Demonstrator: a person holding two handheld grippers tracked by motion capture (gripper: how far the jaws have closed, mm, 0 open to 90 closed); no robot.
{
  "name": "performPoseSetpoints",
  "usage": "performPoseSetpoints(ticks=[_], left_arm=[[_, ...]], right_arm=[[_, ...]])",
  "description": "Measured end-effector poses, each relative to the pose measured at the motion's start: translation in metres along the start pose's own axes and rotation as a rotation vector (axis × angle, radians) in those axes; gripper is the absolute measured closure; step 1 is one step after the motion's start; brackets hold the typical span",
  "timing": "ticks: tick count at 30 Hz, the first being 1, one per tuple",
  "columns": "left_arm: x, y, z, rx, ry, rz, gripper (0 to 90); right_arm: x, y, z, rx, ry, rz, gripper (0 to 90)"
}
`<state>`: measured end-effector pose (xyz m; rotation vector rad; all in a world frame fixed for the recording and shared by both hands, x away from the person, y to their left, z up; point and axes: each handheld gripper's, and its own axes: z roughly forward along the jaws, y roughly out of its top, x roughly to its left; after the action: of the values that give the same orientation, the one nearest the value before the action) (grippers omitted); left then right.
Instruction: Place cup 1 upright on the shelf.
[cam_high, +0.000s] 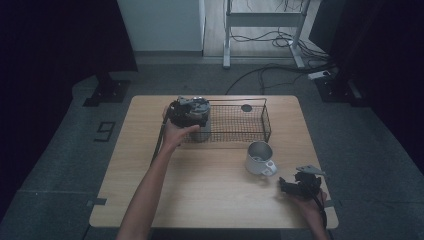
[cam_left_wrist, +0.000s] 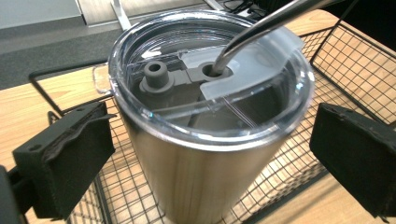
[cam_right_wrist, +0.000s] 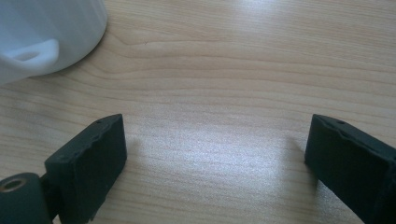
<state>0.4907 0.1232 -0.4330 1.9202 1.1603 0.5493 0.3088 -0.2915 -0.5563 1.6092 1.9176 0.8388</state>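
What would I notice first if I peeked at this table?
Probably the shiny steel tumbler with a clear lid and a metal straw, standing in the left end of the black wire basket, with the open left gripper around it. Next, the white mug on the wooden table, near the right gripper.

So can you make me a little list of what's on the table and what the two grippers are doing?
table: light wood
basket: black wire basket at the far side of the table
tumbler: steel tumbler with clear lid and metal straw, standing in the basket's left end
mug: white mug, in front of the basket, on the table
left gripper: open, jaws either side of the tumbler, not pressing it
right gripper: open, nothing between the jaws, low over bare wood near the mug
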Motion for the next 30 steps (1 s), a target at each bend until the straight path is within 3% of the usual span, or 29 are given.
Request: performPoseSetpoints(ticks=[10, 14, 19, 23, 30], left_arm=[[0.002, -0.011, -0.029, -0.022, 0.004, 0.005, 0.0], [0.001, -0.019, -0.040, -0.030, -0.013, 0.011, 0.4], [-0.005, -0.032, -0.053, -0.036, -0.039, 0.017, 0.6], [-0.010, -0.047, -0.062, -0.030, -0.027, 0.052, 1.6], [-0.012, -0.067, -0.070, -0.012, -0.043, 0.061, 2.2]], right_arm=[[0.000, 0.000, 0.000, 0.000, 0.000, 0.000, 5.3], [0.000, 0.000, 0.000, 0.000, 0.000, 0.000, 5.3], [0.000, 0.000, 0.000, 0.000, 0.000, 0.000, 5.3], [0.000, 0.000, 0.000, 0.001, 0.000, 0.003, 5.3], [0.000, 0.000, 0.000, 0.002, 0.000, 0.002, 5.3]])
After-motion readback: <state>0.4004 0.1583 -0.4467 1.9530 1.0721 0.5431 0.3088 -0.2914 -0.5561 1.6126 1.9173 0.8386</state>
